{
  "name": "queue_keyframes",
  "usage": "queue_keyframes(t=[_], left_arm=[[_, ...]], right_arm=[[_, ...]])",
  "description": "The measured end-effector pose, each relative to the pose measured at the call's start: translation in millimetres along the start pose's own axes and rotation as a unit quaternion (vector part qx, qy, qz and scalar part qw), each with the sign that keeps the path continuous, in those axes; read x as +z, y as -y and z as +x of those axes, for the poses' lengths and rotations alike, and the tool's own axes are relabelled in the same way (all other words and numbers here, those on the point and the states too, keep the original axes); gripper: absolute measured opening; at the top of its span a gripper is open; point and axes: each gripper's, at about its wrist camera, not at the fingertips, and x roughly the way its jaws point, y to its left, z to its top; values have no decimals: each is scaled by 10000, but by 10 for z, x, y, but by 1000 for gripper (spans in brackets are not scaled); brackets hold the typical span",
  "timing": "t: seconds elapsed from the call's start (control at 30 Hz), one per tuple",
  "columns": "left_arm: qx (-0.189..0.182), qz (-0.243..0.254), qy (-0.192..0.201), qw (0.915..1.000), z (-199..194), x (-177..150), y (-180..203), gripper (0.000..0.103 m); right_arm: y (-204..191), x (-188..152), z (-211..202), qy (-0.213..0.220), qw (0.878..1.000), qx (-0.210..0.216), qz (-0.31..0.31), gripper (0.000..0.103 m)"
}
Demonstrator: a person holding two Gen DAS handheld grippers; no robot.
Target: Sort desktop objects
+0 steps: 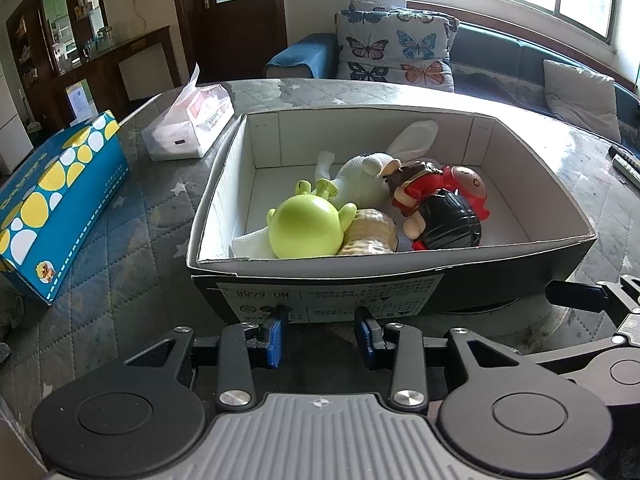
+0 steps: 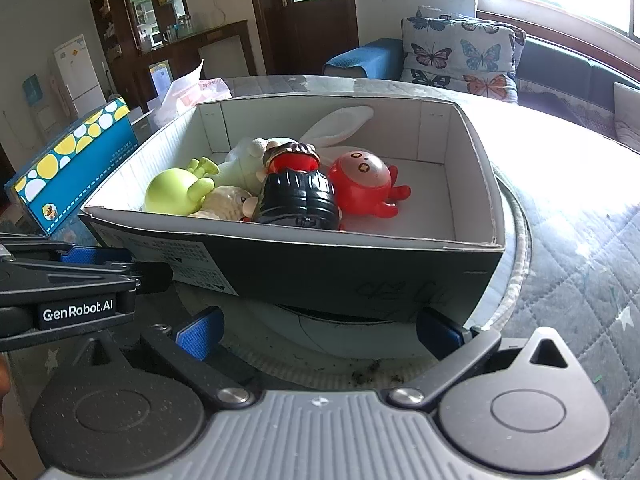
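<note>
Toys (image 1: 360, 208) fill the box (image 1: 400, 276); left gripper (image 1: 322, 338) and right gripper (image 2: 316, 334), seemingly clear of it, gape empty.

Both tongs, left (image 1: 322, 334) and right (image 2: 320, 330), point downward, jaws apart, empty.

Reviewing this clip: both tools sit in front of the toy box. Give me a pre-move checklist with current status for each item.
1. Left tool open and empty: ok.
2. Right tool open and empty: ok.
3. Toys inside the box, including green toy and red octopus toy: ok.
4. Box upright, flat on its support: ok.
5. Blue tissue box and white tissue pack left outside the box: cannot tell if intended.
</note>
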Motion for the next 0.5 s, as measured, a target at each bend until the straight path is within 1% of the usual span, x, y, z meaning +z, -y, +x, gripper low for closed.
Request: queue_keyframes(t=[0.5], left_arm=[[42, -52, -25, 10000, -12, -14, -36, 39]], right_arm=[[-20, 4, 8, -31, 10000, -21, -17, 103]])
